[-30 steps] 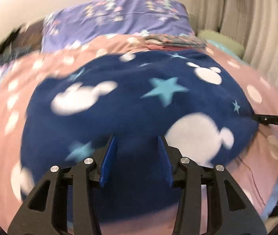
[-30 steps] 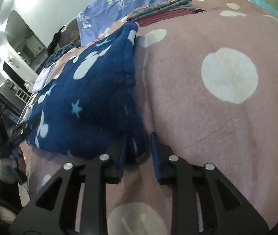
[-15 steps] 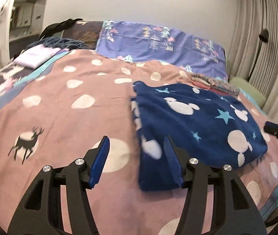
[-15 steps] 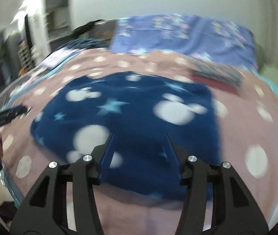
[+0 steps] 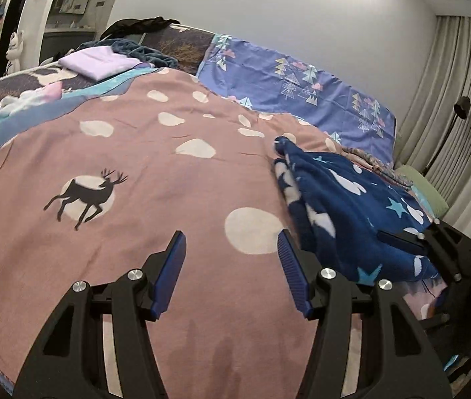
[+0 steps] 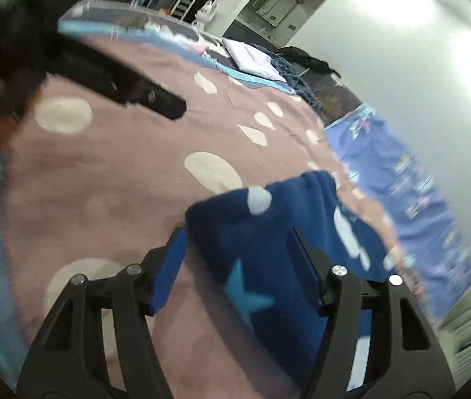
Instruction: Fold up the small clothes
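A navy fleece garment (image 5: 351,206) with white mouse heads and teal stars lies folded on the pink spotted bedspread (image 5: 155,179), at the right of the left wrist view. My left gripper (image 5: 230,249) is open and empty above the bedspread, just left of the garment. My right gripper (image 6: 238,242) is open, with a corner of the garment (image 6: 268,252) lying between its fingers. The right gripper also shows at the garment's near right edge in the left wrist view (image 5: 411,241).
A purple tree-print pillow (image 5: 295,86) lies at the head of the bed. A stack of folded clothes (image 5: 375,163) sits behind the garment. A lilac folded cloth (image 5: 99,63) and dark clothes lie far left. Curtains (image 5: 451,99) hang at the right.
Both grippers opened and drew back from the garment. The left gripper swung left over bare bedspread. The right gripper let go of the edge and now sits at a corner.
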`<action>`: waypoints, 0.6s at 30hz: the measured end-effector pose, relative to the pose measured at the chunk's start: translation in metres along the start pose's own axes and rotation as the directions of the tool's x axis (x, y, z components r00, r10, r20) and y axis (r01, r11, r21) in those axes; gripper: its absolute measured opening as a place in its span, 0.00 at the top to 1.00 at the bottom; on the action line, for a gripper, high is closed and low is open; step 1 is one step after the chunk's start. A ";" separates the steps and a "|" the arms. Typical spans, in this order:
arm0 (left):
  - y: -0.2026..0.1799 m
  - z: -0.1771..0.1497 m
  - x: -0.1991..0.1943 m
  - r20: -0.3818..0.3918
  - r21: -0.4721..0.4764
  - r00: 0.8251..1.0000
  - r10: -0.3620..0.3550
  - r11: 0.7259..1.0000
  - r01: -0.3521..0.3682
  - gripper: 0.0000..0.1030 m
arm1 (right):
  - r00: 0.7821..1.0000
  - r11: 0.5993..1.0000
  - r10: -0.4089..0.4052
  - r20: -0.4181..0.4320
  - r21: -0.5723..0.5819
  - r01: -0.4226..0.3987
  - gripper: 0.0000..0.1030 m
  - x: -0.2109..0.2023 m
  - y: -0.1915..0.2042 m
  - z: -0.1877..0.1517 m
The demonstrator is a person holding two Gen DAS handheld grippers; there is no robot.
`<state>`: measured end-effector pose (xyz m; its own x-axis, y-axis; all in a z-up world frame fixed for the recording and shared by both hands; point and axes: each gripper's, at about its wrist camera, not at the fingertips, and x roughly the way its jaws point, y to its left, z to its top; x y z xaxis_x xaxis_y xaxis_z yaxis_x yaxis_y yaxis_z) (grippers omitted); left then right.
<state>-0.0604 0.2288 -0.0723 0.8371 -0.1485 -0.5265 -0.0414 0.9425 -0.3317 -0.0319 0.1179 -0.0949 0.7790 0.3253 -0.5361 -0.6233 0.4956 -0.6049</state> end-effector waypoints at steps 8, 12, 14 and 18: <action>0.010 0.009 0.006 0.008 -0.013 0.999 -0.033 0.999 0.033 0.44 | 0.994 0.995 -0.089 -0.062 -0.053 0.086 0.42 0.043 0.017 0.009; 0.010 0.016 0.009 0.016 0.003 0.999 -0.050 0.999 0.050 0.44 | 0.996 0.998 -0.056 -0.074 -0.024 0.054 0.84 0.055 0.014 0.013; 0.011 0.018 0.010 0.021 0.004 0.998 -0.055 0.998 0.055 0.44 | 0.997 0.991 0.046 -0.057 0.129 -0.038 0.86 0.037 -0.008 0.027; 0.020 0.030 0.022 0.005 -0.034 0.997 -0.076 0.996 0.076 0.44 | 0.992 0.960 0.129 -0.016 0.251 -0.121 0.86 0.025 -0.039 0.036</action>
<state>-0.0262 0.2533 -0.0670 0.8407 -0.2184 -0.4954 0.0040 0.9176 -0.3976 0.0143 0.1361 -0.0639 0.6909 0.3740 -0.6187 -0.6754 0.6390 -0.3680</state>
